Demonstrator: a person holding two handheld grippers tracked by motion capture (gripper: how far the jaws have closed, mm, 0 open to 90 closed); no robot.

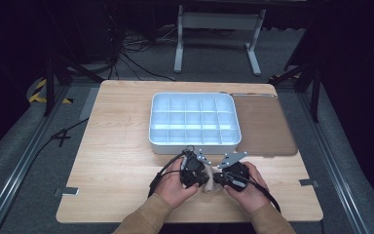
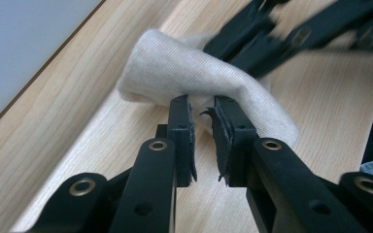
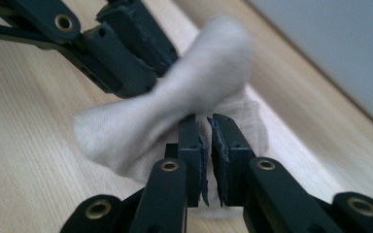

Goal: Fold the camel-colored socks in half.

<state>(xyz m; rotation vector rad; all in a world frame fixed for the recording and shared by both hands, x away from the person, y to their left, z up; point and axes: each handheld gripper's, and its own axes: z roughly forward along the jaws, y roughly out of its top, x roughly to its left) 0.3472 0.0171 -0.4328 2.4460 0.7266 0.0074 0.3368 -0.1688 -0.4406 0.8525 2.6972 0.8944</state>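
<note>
Between both tools (image 1: 208, 179), pinched cloth (image 1: 208, 187)

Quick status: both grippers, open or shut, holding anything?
Left gripper: nearly closed, jaw tips pinching the beige cloth.
Right gripper: nearly closed at the cloth's edge; whether it grips cannot be told.

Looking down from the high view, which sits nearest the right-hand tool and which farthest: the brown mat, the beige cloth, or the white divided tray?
From the right tool:
1. Beige cloth, right at its tips, between both tools.
2. White divided tray, just beyond, mid-table.
3. Brown mat, farther back on the right.
</note>
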